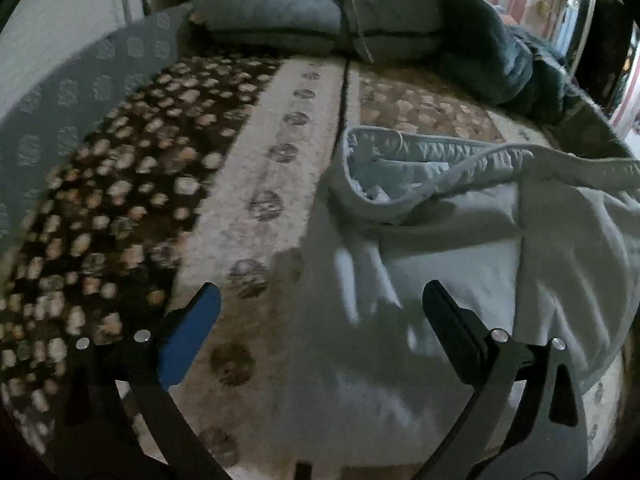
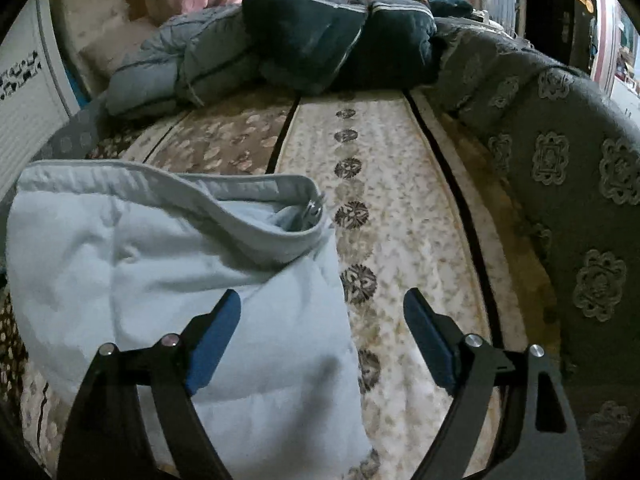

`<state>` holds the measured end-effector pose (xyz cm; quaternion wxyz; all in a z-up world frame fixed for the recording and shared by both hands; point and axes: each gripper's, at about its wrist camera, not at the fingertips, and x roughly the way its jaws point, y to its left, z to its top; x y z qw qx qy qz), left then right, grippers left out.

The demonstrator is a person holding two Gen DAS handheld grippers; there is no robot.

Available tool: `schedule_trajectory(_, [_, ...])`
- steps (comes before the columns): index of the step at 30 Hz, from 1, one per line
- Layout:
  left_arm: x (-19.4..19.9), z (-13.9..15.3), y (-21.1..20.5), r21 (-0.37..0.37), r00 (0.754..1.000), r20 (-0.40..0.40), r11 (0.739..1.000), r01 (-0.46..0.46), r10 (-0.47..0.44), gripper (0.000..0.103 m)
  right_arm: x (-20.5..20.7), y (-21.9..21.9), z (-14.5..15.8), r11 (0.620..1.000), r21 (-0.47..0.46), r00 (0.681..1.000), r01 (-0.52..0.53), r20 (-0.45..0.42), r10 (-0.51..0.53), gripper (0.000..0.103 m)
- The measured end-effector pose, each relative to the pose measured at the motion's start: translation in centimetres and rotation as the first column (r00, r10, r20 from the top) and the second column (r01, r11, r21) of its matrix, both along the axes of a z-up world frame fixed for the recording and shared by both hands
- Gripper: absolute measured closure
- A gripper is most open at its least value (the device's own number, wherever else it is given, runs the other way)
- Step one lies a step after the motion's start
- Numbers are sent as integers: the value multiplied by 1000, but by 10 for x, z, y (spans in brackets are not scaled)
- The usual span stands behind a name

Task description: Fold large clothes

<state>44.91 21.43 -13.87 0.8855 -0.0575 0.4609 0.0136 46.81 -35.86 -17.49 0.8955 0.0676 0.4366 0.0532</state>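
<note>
Risks: pale blue-grey cotton trousers with a gathered elastic waistband (image 1: 420, 240) lie loosely doubled on the bed, unheld. The waistband (image 2: 224, 196) gapes open toward the top of the fold, so layers may slide apart or spring back if the next grasp catches only the upper ply. Soft, thick cloth would likely bunch under a shallow pinch. One edge runs off the lower right of the left wrist view, near what may be the bed's edge; a careless tug could drag it over.

Fingers: left gripper (image 1: 320, 320) stands wide, nothing between its fingers, cloth below them. Right gripper (image 2: 322, 332) likewise wide and empty, its left finger over the garment, its right over bare bedding.

Surface: bed covered by a plush cream-and-brown blanket with dark medallions and pale spots (image 2: 384, 208), in lengthwise bands.

Room: rumpled grey and dark teal quilted duvet (image 2: 304, 36) heaped at the frame's top; grey bedspread with embossed rosettes (image 2: 560, 168) at right; pink curtain behind; white wall panel at upper left.
</note>
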Motion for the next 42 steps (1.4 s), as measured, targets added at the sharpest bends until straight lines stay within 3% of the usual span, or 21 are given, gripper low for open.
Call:
schedule_trajectory(5, [33,-22,-13,-25,995,-9,995,95,-95,4,27,-4,-34,994,96,999,-49,-14,51,19])
schedule_trajectory(7, [46,-33,-17,-88,991,-31,988,129,-132,14,33,-3,-43,987,144,997,-75,-13,77,24])
schedule_trajectory(8, [50,-37,-18,-103,990,-45,986,128,-133,18,35,1,-46,979,171,993,-109,-17,114,50])
schedule_trajectory(10, [60,-44,-23,-90,991,-62,989,115,-121,24,38,13,-49,984,117,990,-135,-33,139,73])
schedule_trajectory(11, [64,-47,-29,-75,990,-68,990,120,-126,37,38,17,-49,984,96,988,-148,-30,151,84])
schedule_trajectory(12, [65,-46,-33,-62,990,-69,991,122,-126,56,35,21,-47,987,66,988,-149,-16,151,87])
schedule_trajectory(14, [60,-39,-34,-60,993,-52,993,102,-105,78,23,22,-37,993,23,993,-118,34,117,94])
schedule_trajectory(15, [55,-32,-32,-64,995,-38,994,88,-91,86,15,21,-29,995,2,993,-102,66,101,95])
schedule_trajectory(18, [34,-1,-26,-64,998,28,996,66,-65,93,-11,21,19,998,-52,974,-47,220,57,96])
schedule_trajectory(20, [24,26,-23,-41,995,92,998,53,-49,94,-23,24,55,994,-103,944,-19,325,52,97])
schedule_trajectory(22, [26,45,-20,-43,990,139,998,35,-29,94,-1,23,65,990,-140,945,7,326,39,97])
schedule_trajectory(23, [39,45,-16,-53,991,136,998,21,-13,91,28,18,51,989,-147,969,28,248,10,97])
schedule_trajectory(25, [77,11,-4,-145,999,18,989,-34,37,90,64,19,10,988,-148,996,39,87,-26,97])
schedule_trajectory(26, [87,-7,-8,-121,998,-40,991,-50,46,90,73,25,-10,984,-176,999,27,22,-23,97])
schedule_trajectory(28, [96,-45,-28,50,992,-123,998,-30,36,88,77,37,-48,982,-190,996,-4,-87,-13,97])
schedule_trajectory(30, [92,-46,-24,11,992,-120,999,-44,45,86,70,33,-57,989,-145,994,32,-100,-47,94])
schedule_trajectory(32, [87,-37,-11,-31,989,-129,997,-77,72,79,63,20,-51,997,-50,990,59,-128,-65,84])
schedule_trajectory(33, [81,-26,-5,-17,989,-121,996,-87,84,70,57,11,-42,998,-3,988,66,-141,-66,81])
schedule_trajectory(35, [68,-7,-4,35,993,-87,996,-82,85,58,44,4,-26,997,4,991,79,-110,-78,61])
schedule_trajectory(37, [47,17,-8,41,997,-35,997,-67,69,47,16,-3,2,997,9,996,81,-39,-81,50])
schedule_trajectory(42, [-5,61,-46,18,998,65,1000,-1,0,43,-32,36,45,1000,19,999,-16,50,15,49])
